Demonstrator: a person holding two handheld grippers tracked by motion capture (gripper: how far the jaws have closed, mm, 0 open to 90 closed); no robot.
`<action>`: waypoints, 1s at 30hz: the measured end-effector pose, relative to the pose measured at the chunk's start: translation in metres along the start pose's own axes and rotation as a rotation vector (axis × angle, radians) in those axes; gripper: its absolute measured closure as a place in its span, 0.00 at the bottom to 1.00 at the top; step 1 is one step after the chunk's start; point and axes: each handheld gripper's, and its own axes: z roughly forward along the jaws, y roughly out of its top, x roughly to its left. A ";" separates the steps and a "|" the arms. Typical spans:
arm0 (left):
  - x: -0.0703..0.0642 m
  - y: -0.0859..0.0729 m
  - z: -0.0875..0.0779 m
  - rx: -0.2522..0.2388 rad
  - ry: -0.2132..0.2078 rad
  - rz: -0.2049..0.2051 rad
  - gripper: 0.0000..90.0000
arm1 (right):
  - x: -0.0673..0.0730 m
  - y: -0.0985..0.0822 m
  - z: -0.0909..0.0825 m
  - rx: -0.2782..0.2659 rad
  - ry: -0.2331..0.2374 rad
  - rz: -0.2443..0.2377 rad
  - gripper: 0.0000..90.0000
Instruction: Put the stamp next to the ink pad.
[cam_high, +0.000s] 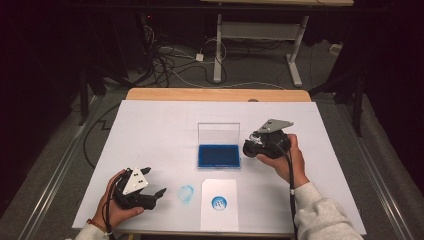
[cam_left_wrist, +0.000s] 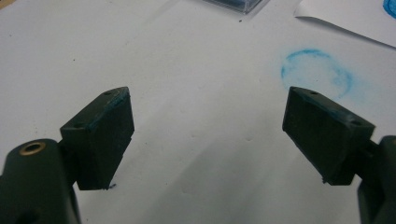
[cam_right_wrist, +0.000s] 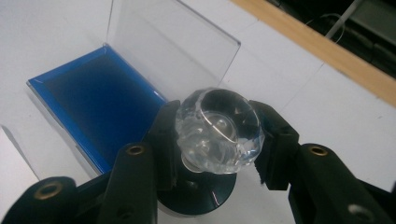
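Right gripper view: the right gripper clamps a faceted clear knob atop a round black base, seemingly a stamp, at centre frame beside the glossy blue ink pad with its clear lid upright. Lower left in the high view, the left gripper gapes wide, empty, near a smudged blue ring on matte white paper.

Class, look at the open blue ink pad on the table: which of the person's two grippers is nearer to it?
Right. The right gripper, shut on a clear-handled stamp, is beside the ink pad. The left gripper, open, sits nearer the person, off to the pad's left.
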 end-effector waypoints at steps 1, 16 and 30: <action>0.000 0.000 0.000 0.000 0.000 -0.001 0.18 | 0.000 -0.002 0.002 0.003 -0.001 0.009 0.64; 0.000 -0.001 0.002 0.018 -0.003 0.004 0.18 | 0.000 -0.021 0.023 0.060 -0.004 0.035 0.64; 0.000 -0.001 0.002 0.023 -0.009 0.004 0.18 | 0.009 -0.022 0.028 0.099 -0.026 -0.019 0.64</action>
